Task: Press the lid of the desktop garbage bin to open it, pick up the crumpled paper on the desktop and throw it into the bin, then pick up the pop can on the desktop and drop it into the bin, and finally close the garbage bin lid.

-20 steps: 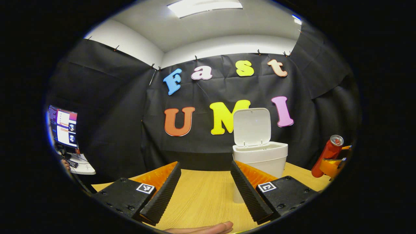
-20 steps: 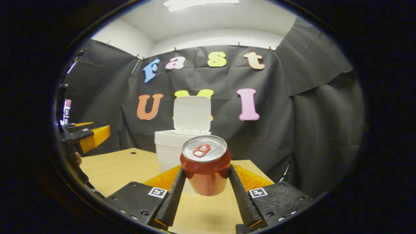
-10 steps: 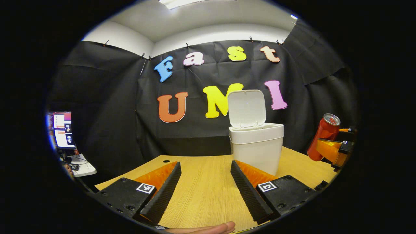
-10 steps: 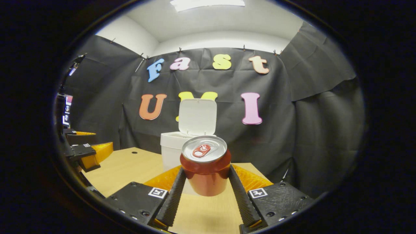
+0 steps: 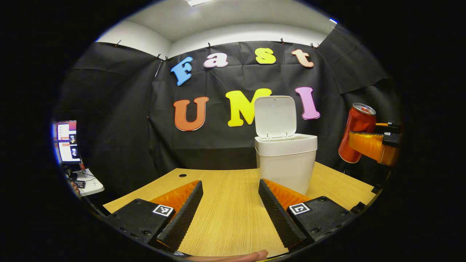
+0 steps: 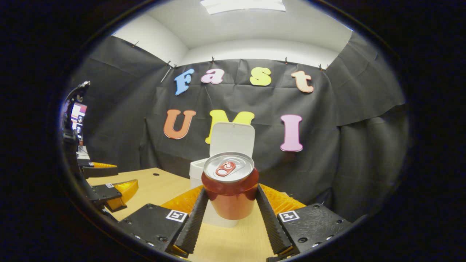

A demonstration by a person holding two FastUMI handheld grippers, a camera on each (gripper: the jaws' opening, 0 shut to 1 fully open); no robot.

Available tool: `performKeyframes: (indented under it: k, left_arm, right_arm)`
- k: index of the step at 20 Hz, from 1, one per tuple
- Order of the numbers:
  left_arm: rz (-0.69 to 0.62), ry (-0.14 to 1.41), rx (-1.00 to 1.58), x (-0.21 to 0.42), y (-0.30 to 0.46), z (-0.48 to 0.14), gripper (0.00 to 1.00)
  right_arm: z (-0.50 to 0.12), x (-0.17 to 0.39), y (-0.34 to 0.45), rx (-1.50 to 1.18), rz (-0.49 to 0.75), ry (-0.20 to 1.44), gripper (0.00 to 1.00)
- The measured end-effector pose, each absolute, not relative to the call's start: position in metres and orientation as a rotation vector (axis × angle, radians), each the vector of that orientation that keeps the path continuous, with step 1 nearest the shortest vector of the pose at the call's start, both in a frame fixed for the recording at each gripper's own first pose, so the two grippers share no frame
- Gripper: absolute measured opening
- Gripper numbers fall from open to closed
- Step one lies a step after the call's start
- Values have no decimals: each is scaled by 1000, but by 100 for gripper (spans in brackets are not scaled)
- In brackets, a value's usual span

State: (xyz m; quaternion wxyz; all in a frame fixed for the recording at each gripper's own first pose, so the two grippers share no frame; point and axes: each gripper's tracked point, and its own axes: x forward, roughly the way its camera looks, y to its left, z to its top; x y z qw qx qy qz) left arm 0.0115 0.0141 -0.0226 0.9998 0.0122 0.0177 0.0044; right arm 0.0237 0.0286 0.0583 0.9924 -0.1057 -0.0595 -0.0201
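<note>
A white desktop bin (image 5: 285,160) stands on the wooden table, its lid (image 5: 275,117) swung upright. My left gripper (image 5: 229,213) hovers low over the table in front of the bin, open, nothing between its fingers. In the right gripper view, my right gripper (image 6: 229,214) is shut on a red pop can (image 6: 229,185), held upright above the table, with the bin (image 6: 198,171) and its raised lid (image 6: 232,137) just behind it. The left gripper view shows that can (image 5: 356,133) lifted at the far right, higher than the bin's rim. The bin's inside is hidden.
The wooden table (image 5: 225,214) has a small cable hole (image 5: 182,175) at its back left. A monitor on a side desk (image 5: 67,142) stands off to the left. A fingertip (image 5: 233,257) shows at the bottom of the left gripper view.
The right gripper has risen with the can, now above the bin's rim level. The left gripper has dropped lower and drawn back a little, staying open.
</note>
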Motion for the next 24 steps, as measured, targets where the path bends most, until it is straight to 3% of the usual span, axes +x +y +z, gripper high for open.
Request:
performKeyframes:
  k: [13,19,23,24]
  left_arm:
    - [30,15,13,5,31,-12,99]
    - [38,-10,4,1,43,-1,99]
    - [21,-14,7,2,43,1,99]
    - [17,-12,9,2,43,0,95]
  right_arm:
    - [161,102,37,-205,-53,-151,75]
    - [160,185,49,-140,-47,-5,75]
    - [155,251,33,-117,-107,63,76]
    - [145,265,27,-113,-124,94,76]
